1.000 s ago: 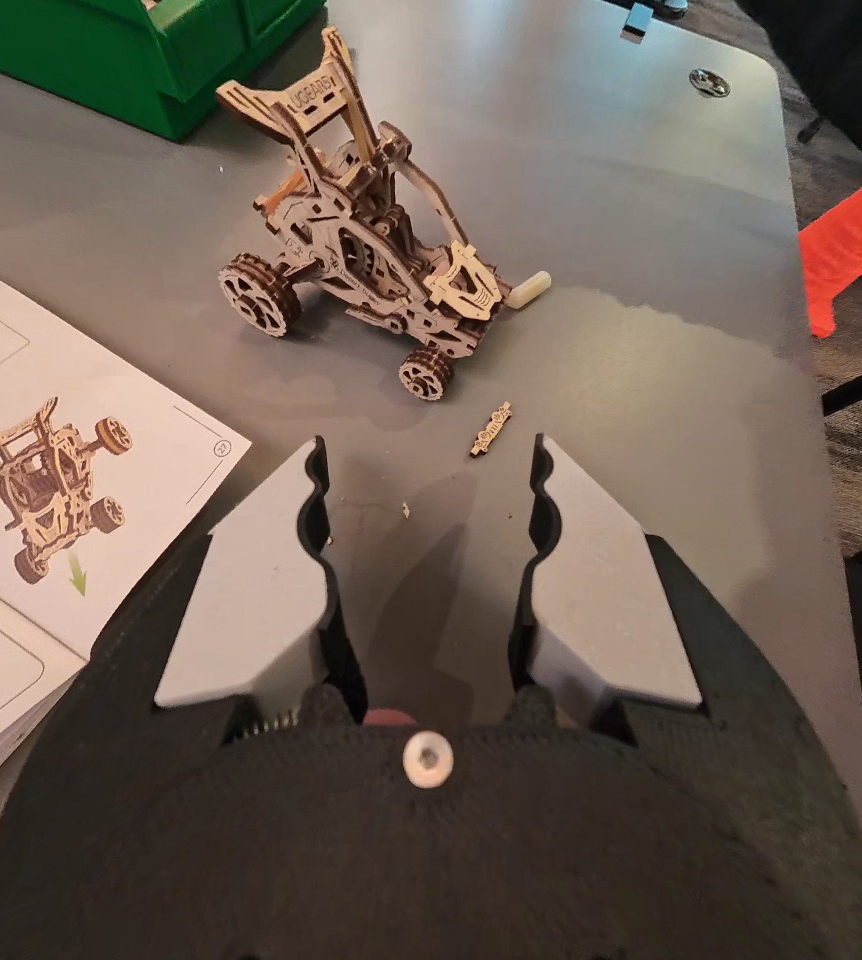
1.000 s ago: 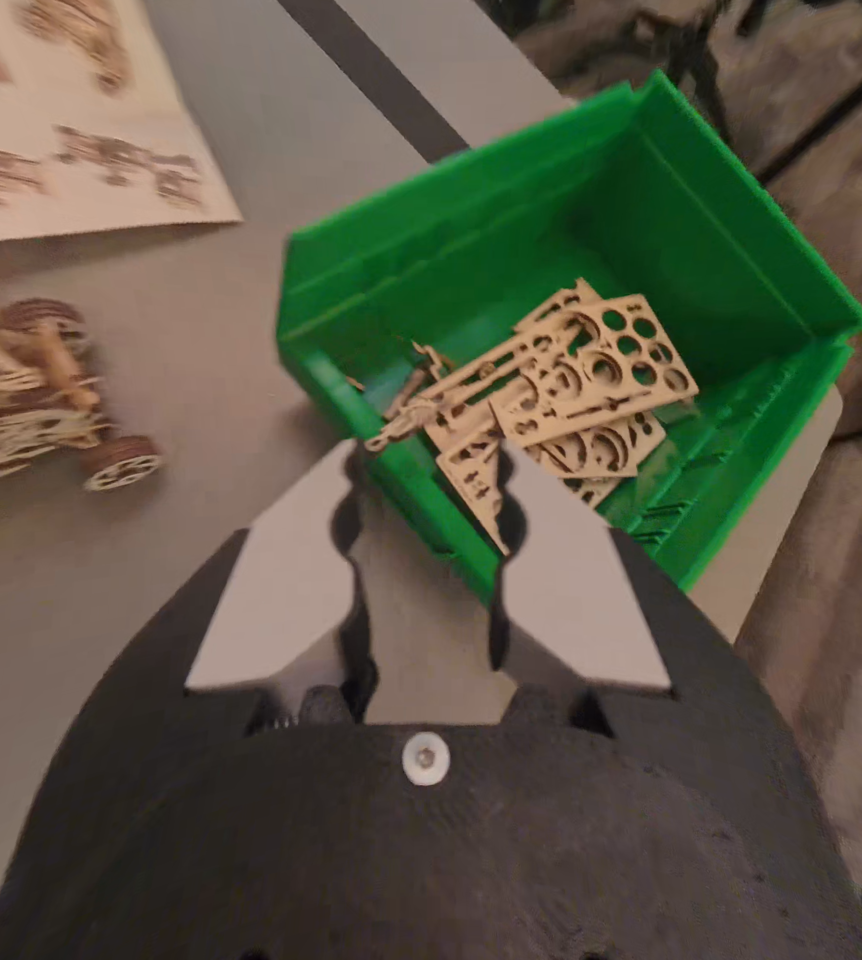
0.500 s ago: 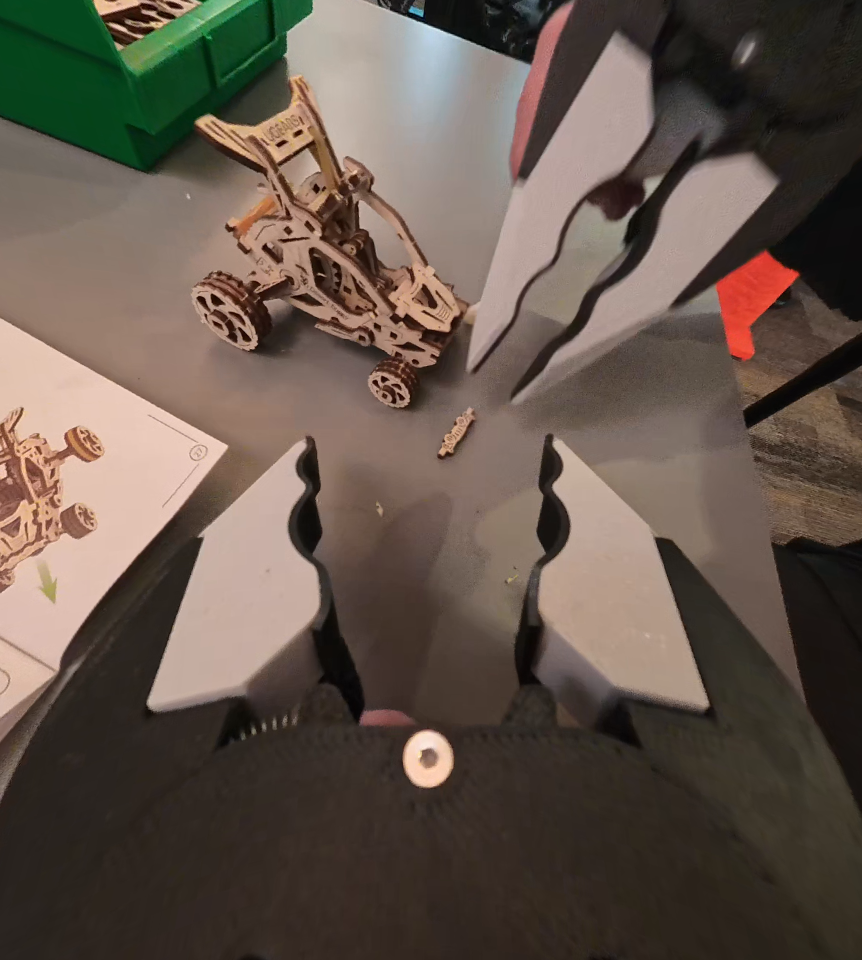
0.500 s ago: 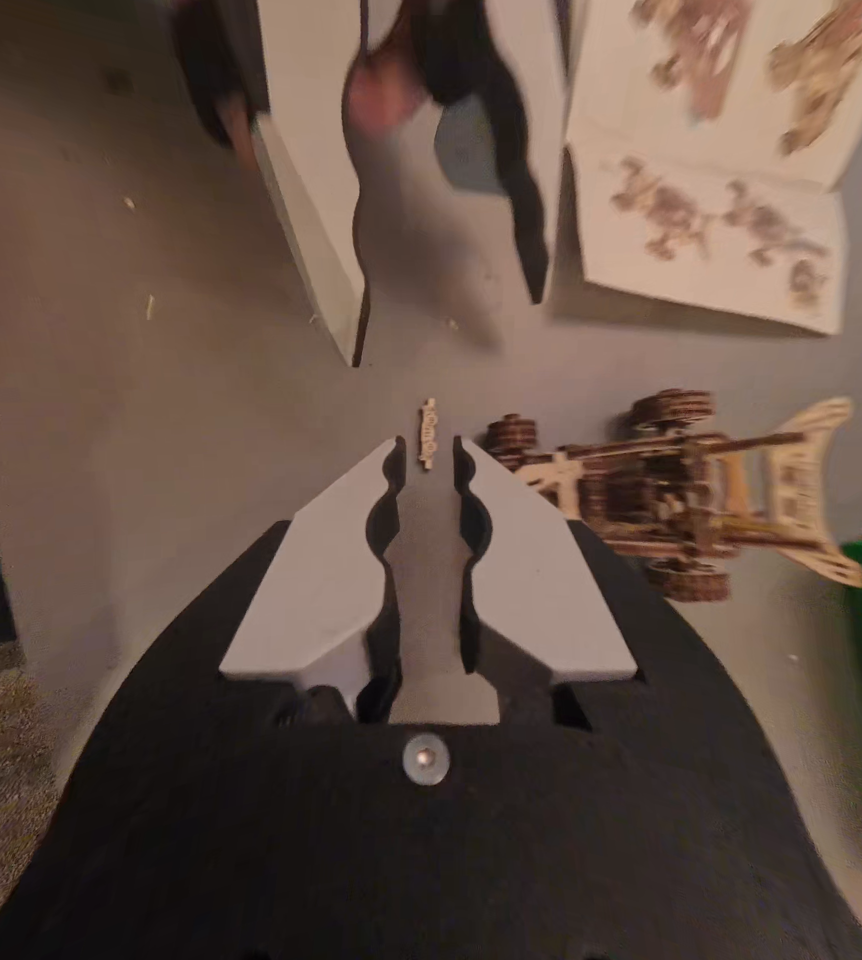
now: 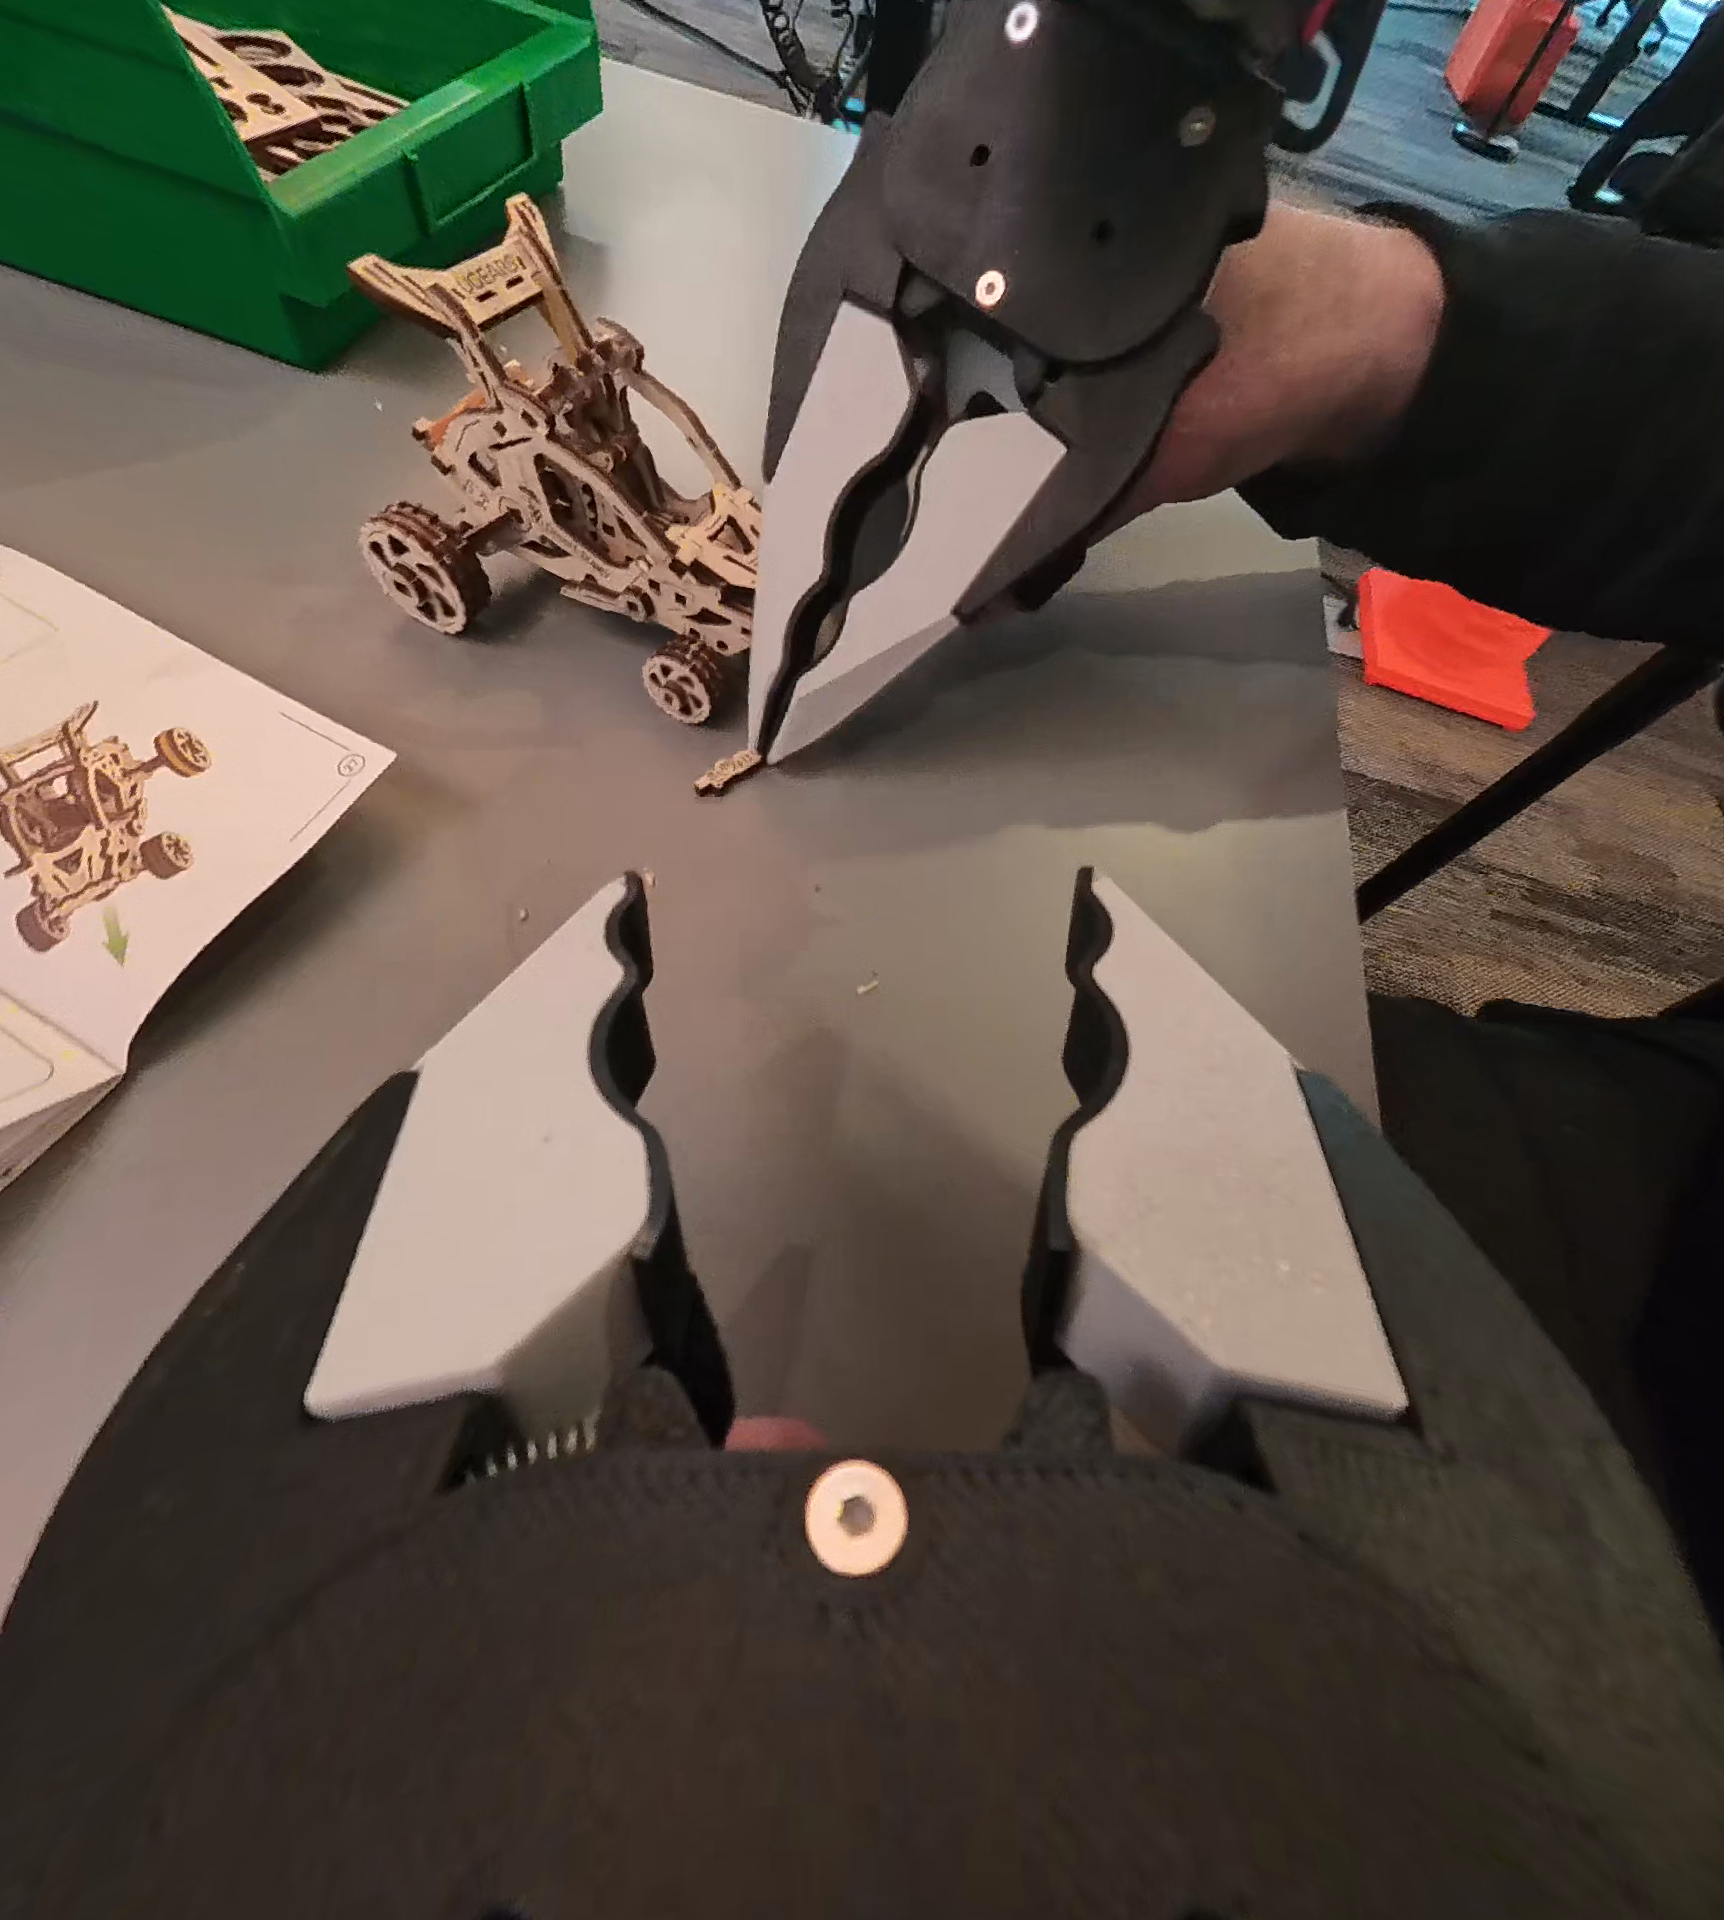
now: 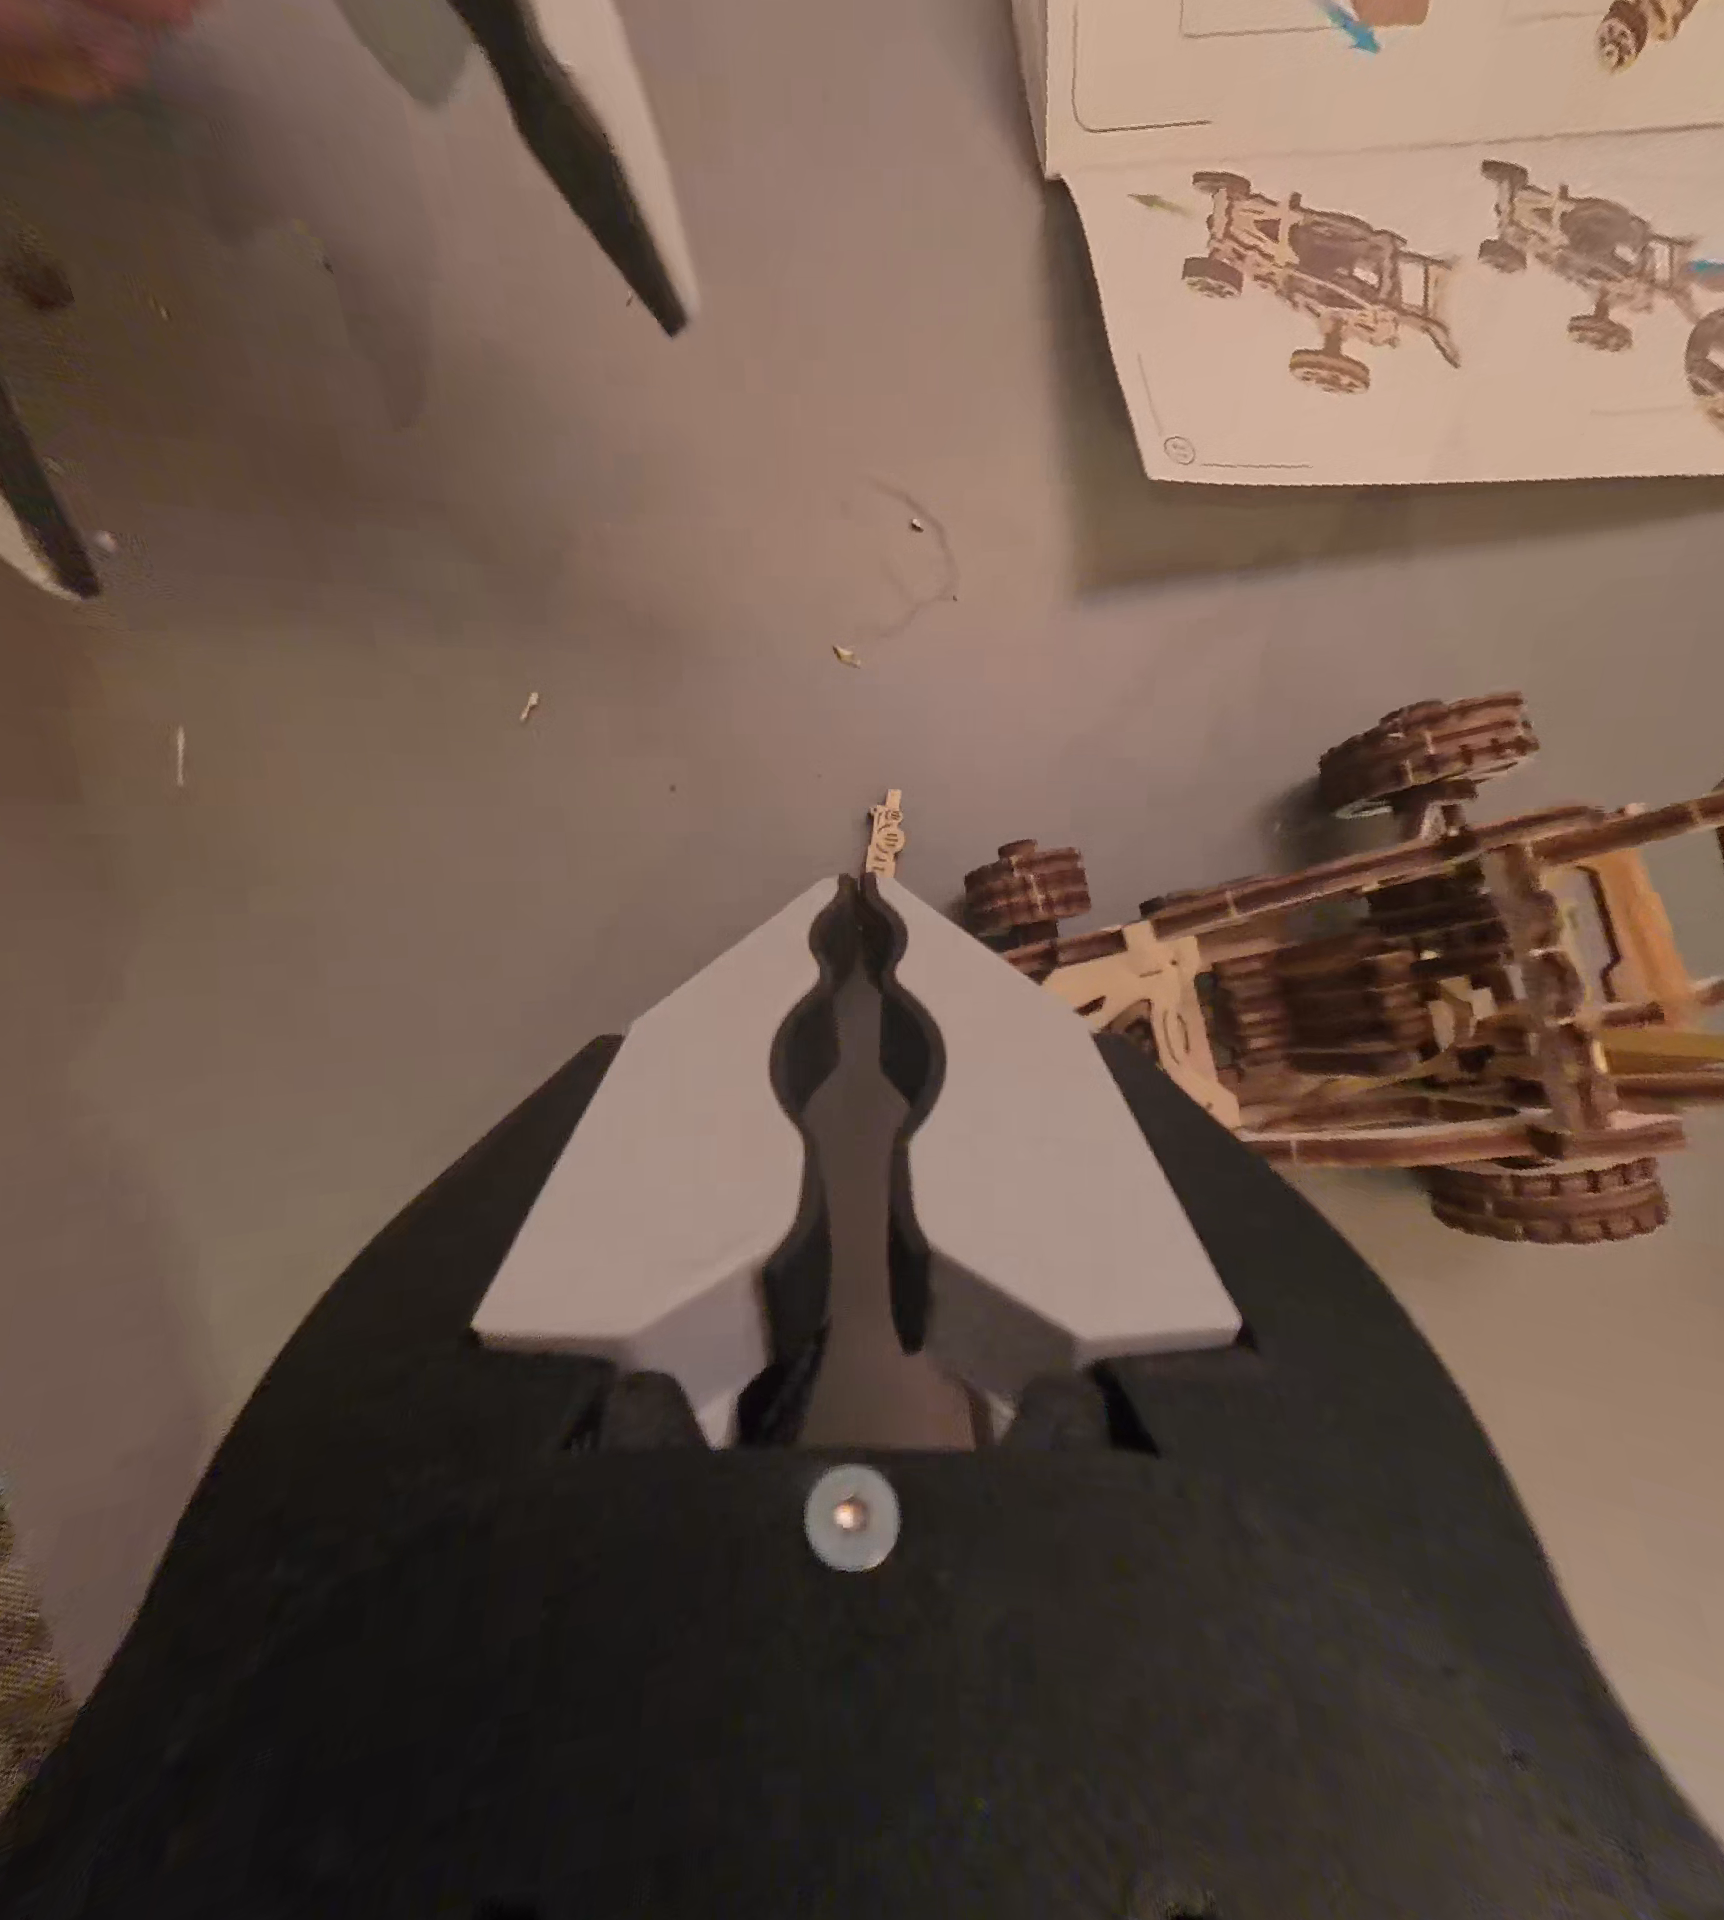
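A small flat wooden piece [image 5: 728,771] lies on the grey table [image 5: 1045,831] just in front of a wooden model buggy [image 5: 567,499]. My right gripper [image 5: 762,750] points down at the table with its tips shut on one end of the piece. In the right wrist view the piece [image 6: 887,844] sticks out past the closed tips of the right gripper [image 6: 860,883], beside the buggy's [image 6: 1357,1018] front wheel. My left gripper [image 5: 858,883] is open and empty, a short way back from the piece. It also shows in the right wrist view [image 6: 370,457].
An open instruction booklet [image 5: 58,790] lies on the left, also in the right wrist view [image 6: 1460,312]. A green bin [image 5: 214,208] with wooden sheets stands at the back left. The table's right edge is close, with an orange object [image 5: 1440,649] on the floor beyond. The grippers' ends are close to 9 cm from one another.
My right gripper swung from the green bin to the table, came down and shut on the small wooden piece. My left gripper drew back a little and stayed open.
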A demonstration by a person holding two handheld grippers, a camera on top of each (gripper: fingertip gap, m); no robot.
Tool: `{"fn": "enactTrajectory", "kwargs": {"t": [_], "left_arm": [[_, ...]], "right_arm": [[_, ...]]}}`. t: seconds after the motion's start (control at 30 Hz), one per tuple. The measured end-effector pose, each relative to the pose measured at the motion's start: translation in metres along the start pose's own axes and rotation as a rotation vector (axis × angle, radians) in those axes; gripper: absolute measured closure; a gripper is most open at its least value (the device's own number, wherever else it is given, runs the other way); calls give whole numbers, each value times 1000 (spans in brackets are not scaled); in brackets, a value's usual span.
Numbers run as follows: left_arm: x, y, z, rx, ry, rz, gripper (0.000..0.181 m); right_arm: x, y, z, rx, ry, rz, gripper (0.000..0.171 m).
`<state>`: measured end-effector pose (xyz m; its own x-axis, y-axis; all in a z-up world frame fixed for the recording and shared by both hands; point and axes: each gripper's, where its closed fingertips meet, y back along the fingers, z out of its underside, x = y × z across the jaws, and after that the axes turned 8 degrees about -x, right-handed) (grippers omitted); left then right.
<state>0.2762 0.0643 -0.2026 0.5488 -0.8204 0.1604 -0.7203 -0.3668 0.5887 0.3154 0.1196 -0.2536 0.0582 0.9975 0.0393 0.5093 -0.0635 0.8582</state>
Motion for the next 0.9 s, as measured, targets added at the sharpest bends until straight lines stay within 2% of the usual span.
{"fn": "enactTrajectory", "kwargs": {"t": [0.13,0.23,0.5,0.63,0.7,0.77,0.83,0.9], "left_arm": [[-1,9,5,2,9,-20,102],[-2,15,8,12,19,-28,102],[-6,23,12,11,26,-52,102],[-10,35,15,20,32,-91,102],[-17,45,19,23,39,-131,102],[-31,61,25,20,54,-214,102],[-50,81,32,2,80,-313,101],[-70,108,41,-16,99,-428,101]], "right_arm": [[5,8,-5,67,-39,50,169],[8,4,0,29,-10,116,160],[-4,-1,-1,48,-55,-13,168],[-12,32,-19,166,-44,-71,169],[11,67,-35,257,-53,-16,168],[60,108,-46,341,-79,141,169],[122,134,-41,308,-104,307,168],[188,142,-23,224,-149,434,168]]}}
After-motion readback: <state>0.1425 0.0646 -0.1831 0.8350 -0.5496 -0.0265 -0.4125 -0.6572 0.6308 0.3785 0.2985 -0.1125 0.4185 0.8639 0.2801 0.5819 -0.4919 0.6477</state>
